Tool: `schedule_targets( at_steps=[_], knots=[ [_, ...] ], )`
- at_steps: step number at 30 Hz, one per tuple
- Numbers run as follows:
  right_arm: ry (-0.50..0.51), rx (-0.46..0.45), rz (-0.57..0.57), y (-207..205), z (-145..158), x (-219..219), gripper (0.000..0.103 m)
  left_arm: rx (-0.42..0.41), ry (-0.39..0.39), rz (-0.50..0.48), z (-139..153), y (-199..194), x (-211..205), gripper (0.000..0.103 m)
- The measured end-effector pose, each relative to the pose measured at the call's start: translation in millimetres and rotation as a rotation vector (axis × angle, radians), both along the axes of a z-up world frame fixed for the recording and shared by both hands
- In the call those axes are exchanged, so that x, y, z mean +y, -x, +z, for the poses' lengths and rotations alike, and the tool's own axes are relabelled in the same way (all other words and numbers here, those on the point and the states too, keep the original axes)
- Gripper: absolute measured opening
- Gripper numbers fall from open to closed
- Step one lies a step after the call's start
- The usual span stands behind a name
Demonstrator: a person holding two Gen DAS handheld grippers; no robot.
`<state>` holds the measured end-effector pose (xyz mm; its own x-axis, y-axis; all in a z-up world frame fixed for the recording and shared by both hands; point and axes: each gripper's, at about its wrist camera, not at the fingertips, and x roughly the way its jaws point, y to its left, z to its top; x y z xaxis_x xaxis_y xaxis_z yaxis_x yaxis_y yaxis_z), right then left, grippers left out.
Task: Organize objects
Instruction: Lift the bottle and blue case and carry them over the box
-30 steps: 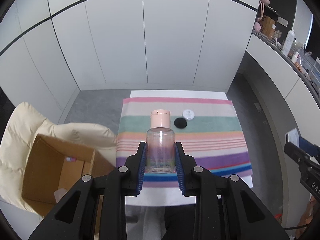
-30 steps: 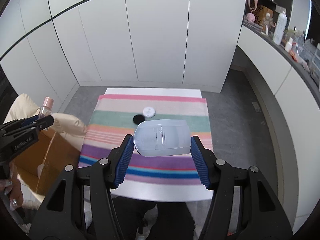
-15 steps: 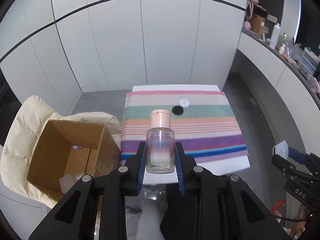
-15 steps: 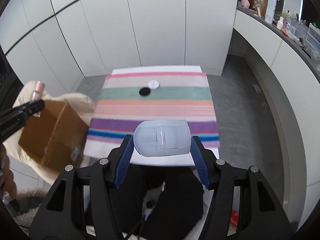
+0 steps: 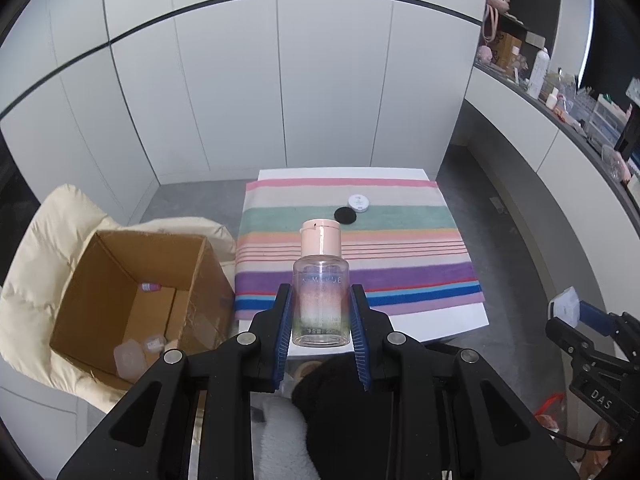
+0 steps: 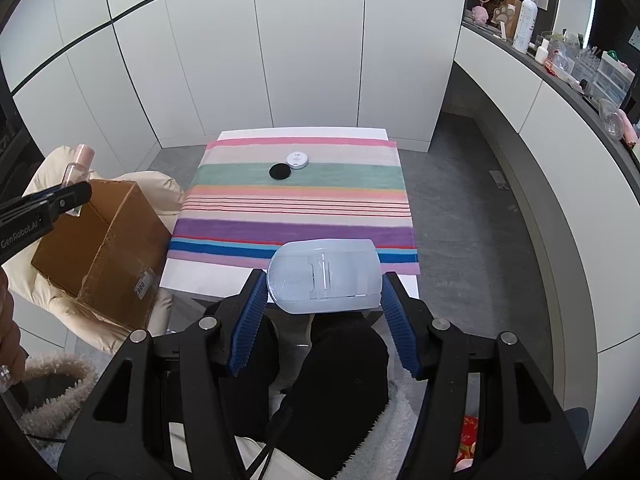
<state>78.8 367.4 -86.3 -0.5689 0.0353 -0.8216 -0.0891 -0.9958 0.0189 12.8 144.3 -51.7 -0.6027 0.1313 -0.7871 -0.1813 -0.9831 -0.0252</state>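
The left tool [image 5: 320, 312] gripped a clear bottle [image 5: 320, 300] with a pink cap at lower centre of its frame, beside the open cardboard box [image 5: 132, 300] at lower left. The right tool [image 6: 323, 300] clamped a translucent blue case [image 6: 324, 276] low in its frame, near the striped worktop [image 6: 296, 208].

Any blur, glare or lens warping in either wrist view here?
Left wrist view: sharp, even light, the clear bottle slightly washed out; cupboard lines bow heavily. Right wrist view: also sharp, dark corners, the pale plastic case shows soft reflections, no hard glare.
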Motion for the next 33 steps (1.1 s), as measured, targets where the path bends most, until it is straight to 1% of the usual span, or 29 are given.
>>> schedule_targets(
  at_steps=[7, 14, 19, 22, 26, 33],
  knots=[
    [0.002, -0.026, 0.046, 8, -6, -15, 0.060, -0.017, 0.000, 0.069, -9, 0, -29, 0.028],
    [0.009, -0.030, 0.148, 20, -10, -54, 0.060, -0.042, 0.008, 0.147, -18, -3, -66, 0.028],
    [0.017, -0.035, 0.249, 32, -16, -94, 0.060, -0.052, 0.022, 0.231, -22, -11, -103, 0.028],
    [0.040, -0.047, 0.326, 37, -19, -121, 0.060, -0.064, 0.028, 0.296, -26, -17, -130, 0.028],
    [0.040, -0.048, 0.420, 41, -22, -160, 0.060, -0.071, 0.040, 0.366, -28, -28, -161, 0.028],
    [0.091, -0.072, 0.601, 46, -27, -230, 0.060, -0.091, 0.048, 0.502, -31, -52, -223, 0.028]
  ],
)
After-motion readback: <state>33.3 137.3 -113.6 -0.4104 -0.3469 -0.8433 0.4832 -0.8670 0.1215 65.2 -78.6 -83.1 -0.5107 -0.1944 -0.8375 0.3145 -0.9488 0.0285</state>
